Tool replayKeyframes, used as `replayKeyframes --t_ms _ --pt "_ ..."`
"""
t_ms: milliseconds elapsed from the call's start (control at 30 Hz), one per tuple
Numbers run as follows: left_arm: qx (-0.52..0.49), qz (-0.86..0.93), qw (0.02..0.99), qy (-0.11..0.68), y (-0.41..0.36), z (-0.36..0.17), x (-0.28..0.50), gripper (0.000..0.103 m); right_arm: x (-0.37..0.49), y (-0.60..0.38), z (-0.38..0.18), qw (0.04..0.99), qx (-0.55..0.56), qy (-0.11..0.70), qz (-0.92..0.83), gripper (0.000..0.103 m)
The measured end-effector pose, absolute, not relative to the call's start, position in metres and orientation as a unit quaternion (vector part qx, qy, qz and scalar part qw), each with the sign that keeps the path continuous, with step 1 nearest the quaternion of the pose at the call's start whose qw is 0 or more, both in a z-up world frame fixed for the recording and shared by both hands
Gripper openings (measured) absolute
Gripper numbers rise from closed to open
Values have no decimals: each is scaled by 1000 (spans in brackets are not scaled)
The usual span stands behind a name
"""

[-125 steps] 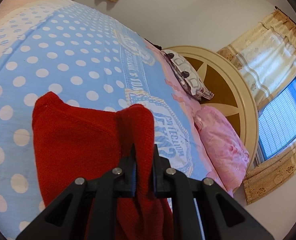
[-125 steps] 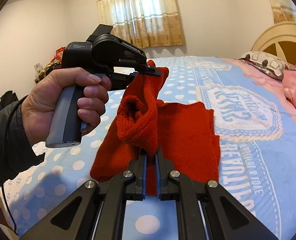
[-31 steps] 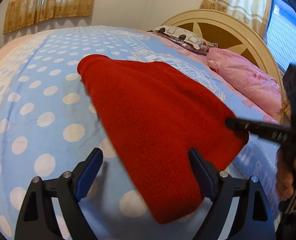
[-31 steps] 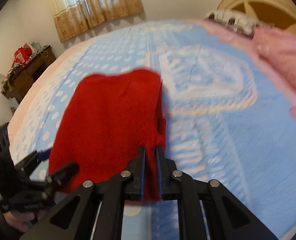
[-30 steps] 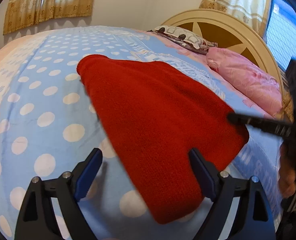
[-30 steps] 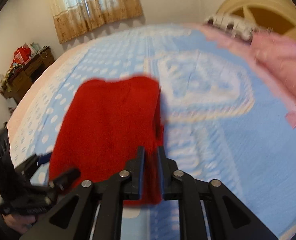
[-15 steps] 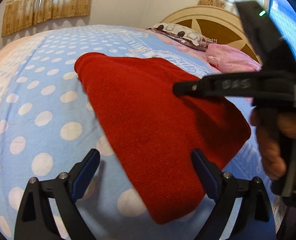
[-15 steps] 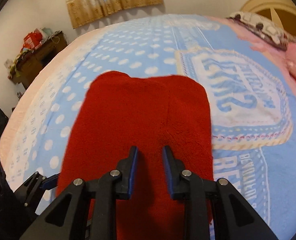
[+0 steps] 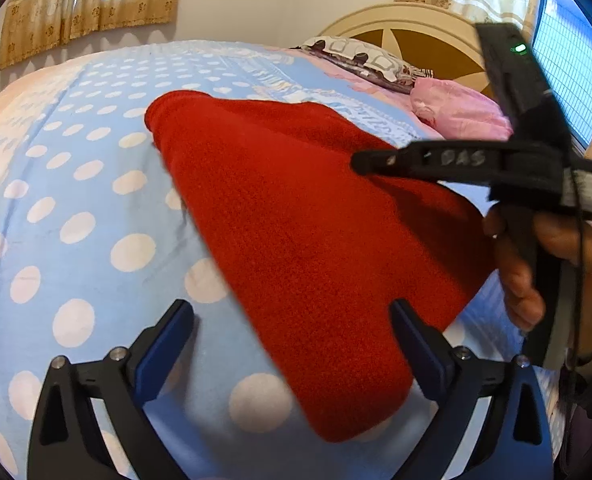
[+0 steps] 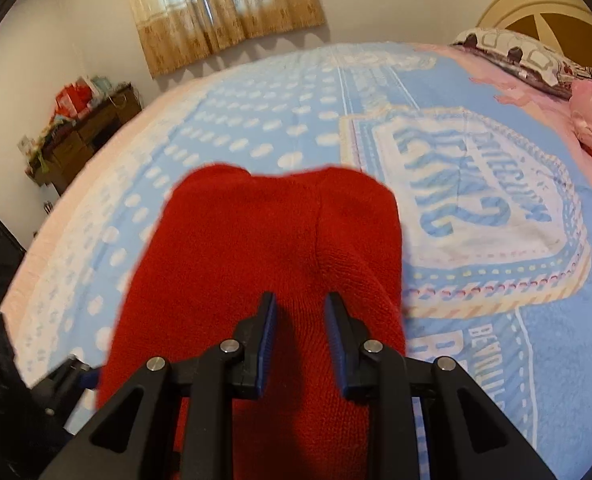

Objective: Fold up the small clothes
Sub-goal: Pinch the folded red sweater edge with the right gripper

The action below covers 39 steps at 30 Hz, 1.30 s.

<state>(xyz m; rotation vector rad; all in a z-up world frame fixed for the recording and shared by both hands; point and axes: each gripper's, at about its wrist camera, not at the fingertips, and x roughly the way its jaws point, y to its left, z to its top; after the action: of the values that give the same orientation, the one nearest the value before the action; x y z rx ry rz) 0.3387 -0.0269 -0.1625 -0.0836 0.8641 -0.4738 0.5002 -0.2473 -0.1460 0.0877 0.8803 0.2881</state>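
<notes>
A red knitted garment (image 9: 296, 220) lies folded flat on the blue dotted bedspread (image 9: 75, 200). My left gripper (image 9: 291, 340) stands over the garment's near end. Its jaws are wide and still opening, and the pads touch nothing. A hand (image 9: 528, 280) holds my right gripper (image 9: 360, 162) above the garment's right side. In the right wrist view the right gripper (image 10: 300, 304) hovers over the red garment (image 10: 255, 248). Its jaws are a little apart, with no cloth pinched between the pads.
A pink pillow (image 9: 456, 112) and a patterned pillow (image 9: 360, 56) lie against the round headboard (image 9: 416, 28) at the far end. A window (image 9: 568, 72) is at the right. A cluttered desk (image 10: 79, 132) stands by the wall beyond the bed's left side.
Both grippers held the lifted garment earlier. It now lies flat. In the last second the right gripper let go of its edge and moved in over the garment, and the left jaws widened slightly.
</notes>
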Motion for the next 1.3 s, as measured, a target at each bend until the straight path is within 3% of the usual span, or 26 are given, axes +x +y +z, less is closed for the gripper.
replayKeyframes --t_ms 133,200,567,767,833,933,1100,1300 --pt "-28 -229 878 419 -33 -164 338 102 521 -232 -142 886 -2 441 139 35" --pt "-26 -230 877 421 -33 -165 338 102 543 -237 -161 864 1 490 114 35" --pt "-35 -234 874 424 -31 -165 338 103 536 -258 -166 867 39 475 149 35" --pt "-76 -243 896 363 -11 -139 326 103 525 -265 -156 874 50 449 176 37" --pt "-90 -239 904 342 -5 -128 325 103 522 -275 -150 879 66 434 183 40" --pt "-79 -230 907 345 -9 -129 332 103 525 -294 -145 887 86 422 167 61" --pt "-81 -213 885 406 -12 -158 353 103 538 -318 -159 877 120 442 147 62" --pt "-88 -222 874 423 -13 -164 354 103 558 -323 -184 850 150 472 181 63"
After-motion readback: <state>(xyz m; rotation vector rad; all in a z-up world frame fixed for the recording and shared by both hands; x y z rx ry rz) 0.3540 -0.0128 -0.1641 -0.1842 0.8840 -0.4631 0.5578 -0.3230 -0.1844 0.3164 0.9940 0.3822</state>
